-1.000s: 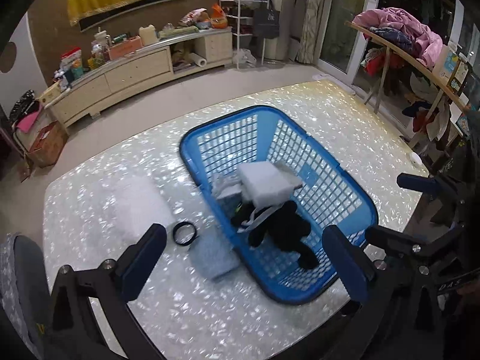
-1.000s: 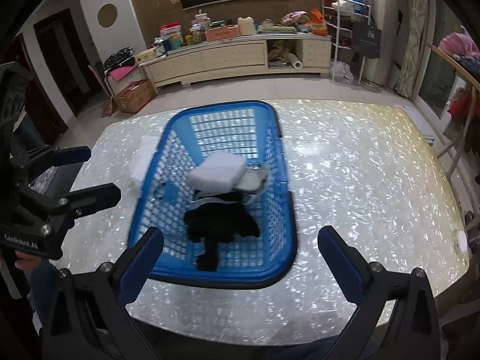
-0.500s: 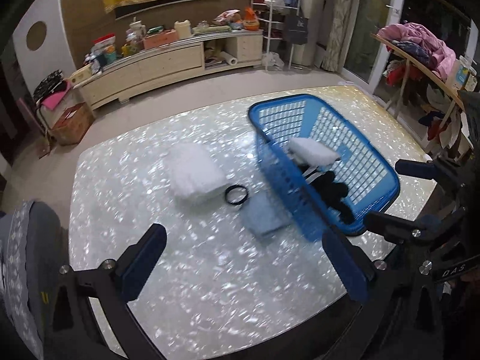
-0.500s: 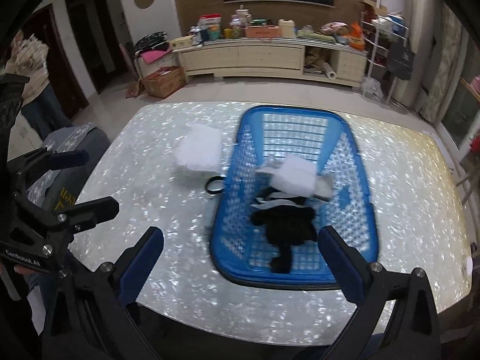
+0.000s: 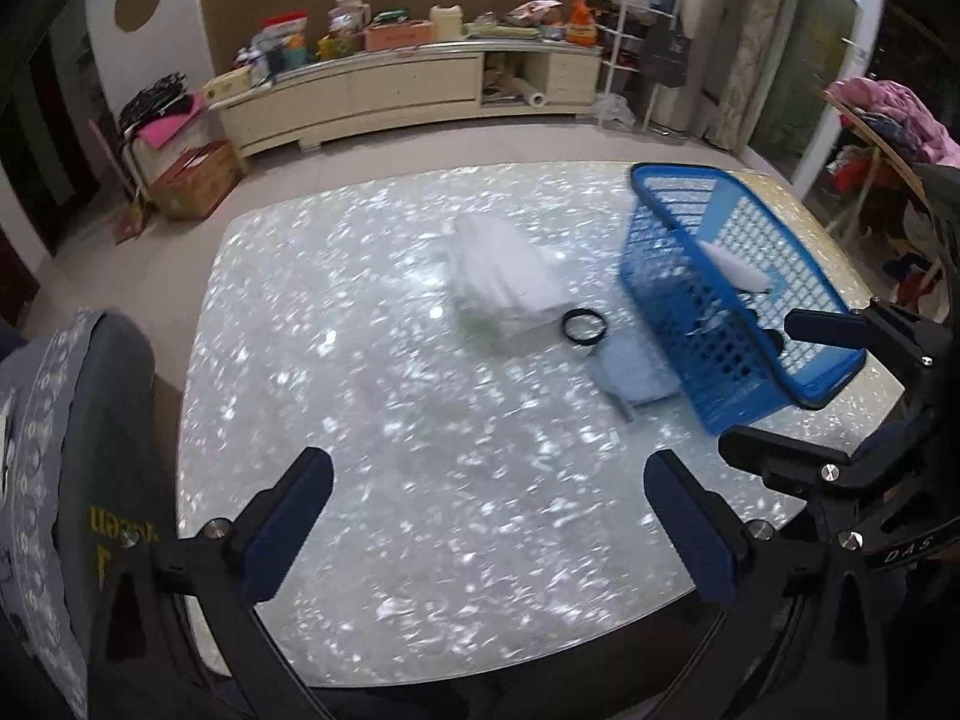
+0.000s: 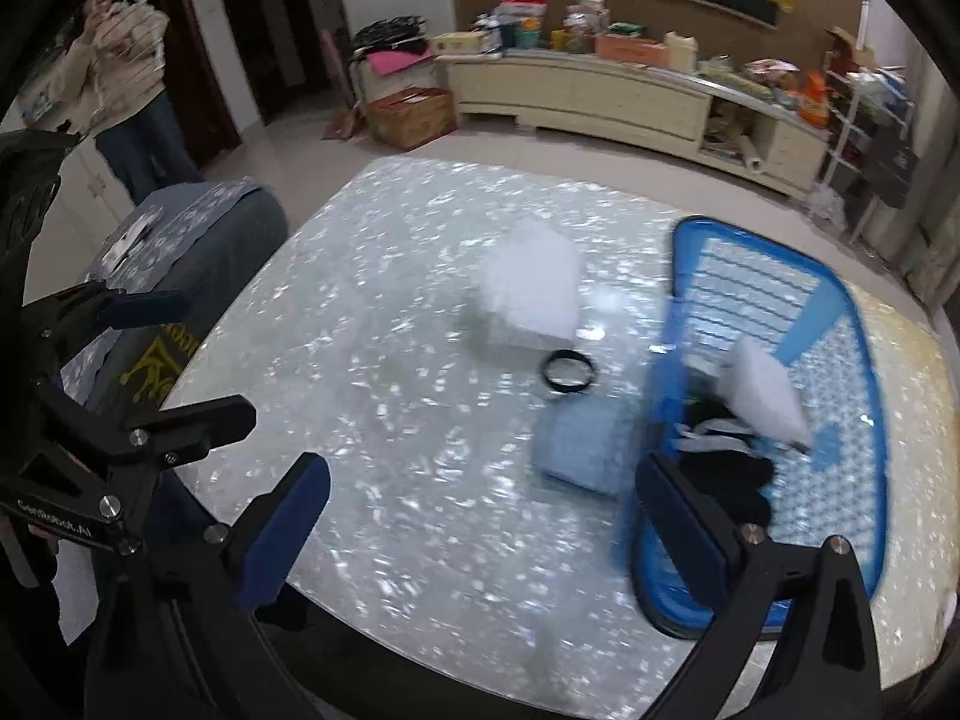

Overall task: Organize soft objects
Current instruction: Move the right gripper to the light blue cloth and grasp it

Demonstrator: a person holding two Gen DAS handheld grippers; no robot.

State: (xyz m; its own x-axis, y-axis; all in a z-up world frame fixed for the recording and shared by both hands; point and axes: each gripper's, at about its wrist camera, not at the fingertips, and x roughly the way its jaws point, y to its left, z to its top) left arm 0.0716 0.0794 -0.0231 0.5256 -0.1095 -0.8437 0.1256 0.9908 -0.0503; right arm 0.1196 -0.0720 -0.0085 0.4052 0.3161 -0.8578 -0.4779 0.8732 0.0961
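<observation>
A white folded pad, a black ring and a blue-grey folded cloth lie on the shiny table, just left of the blue basket. In the basket sit another white pad and a black garment. My left gripper hangs open and empty over the near table. My right gripper is open and empty too, near the basket's front corner.
The pearly table runs to a near edge under both grippers. A chair with a grey cover stands at its left side. A person stands far left. A long cabinet lines the back wall.
Both views have swung left, so the basket has slid from the middle to the right. The pad, ring and cloth now sit near the centre. Both grippers stayed open.
</observation>
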